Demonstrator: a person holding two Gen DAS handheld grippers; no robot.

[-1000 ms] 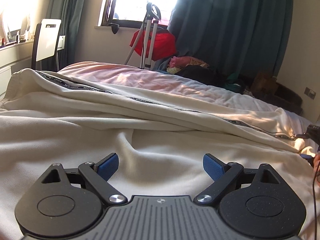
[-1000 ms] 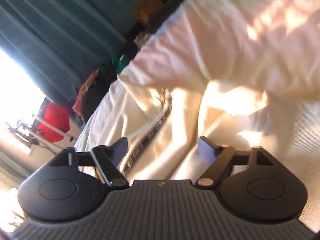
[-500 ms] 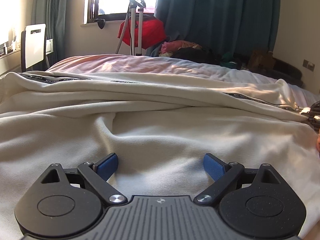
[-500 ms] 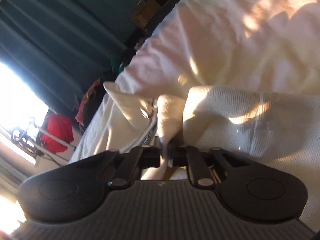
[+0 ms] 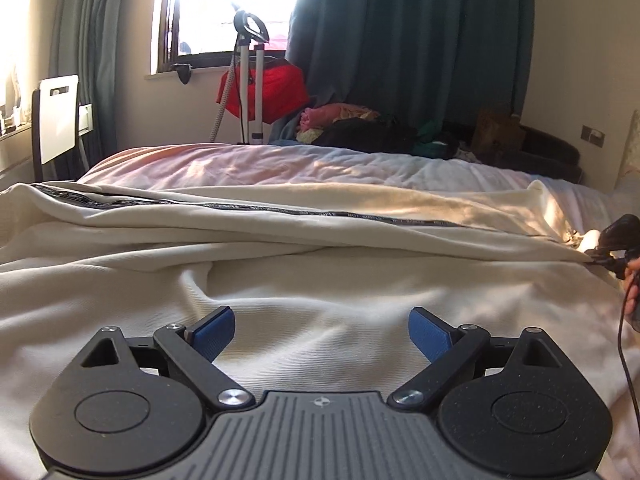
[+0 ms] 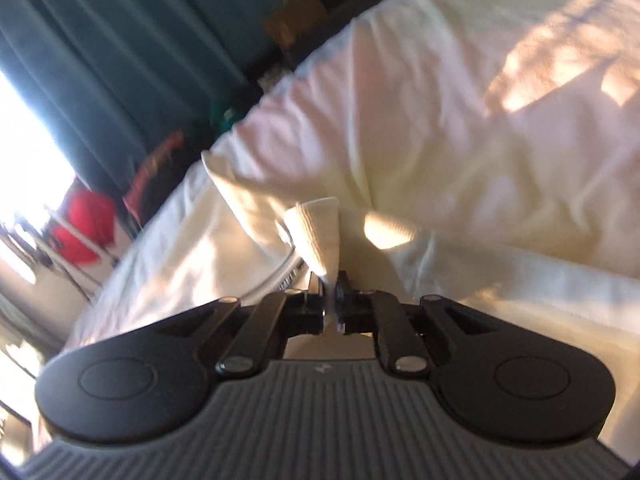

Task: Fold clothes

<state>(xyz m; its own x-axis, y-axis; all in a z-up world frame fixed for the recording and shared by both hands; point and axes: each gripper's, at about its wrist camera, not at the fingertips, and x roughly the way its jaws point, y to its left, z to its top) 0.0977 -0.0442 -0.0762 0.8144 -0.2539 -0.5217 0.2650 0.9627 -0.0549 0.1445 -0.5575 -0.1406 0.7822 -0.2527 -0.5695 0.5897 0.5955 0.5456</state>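
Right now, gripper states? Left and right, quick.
Left gripper: open, holding nothing, over the cream garment.
Right gripper: closed on a fold of the cream garment.

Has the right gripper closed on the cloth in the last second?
Yes. The right gripper, open a second ago, is now shut on a fold of the cream garment, lifted against the bed.

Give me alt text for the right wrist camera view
The right gripper is shut on a bunched fold of a cream garment lying on a bed. Teal curtains and a bright window sit blurred at left.
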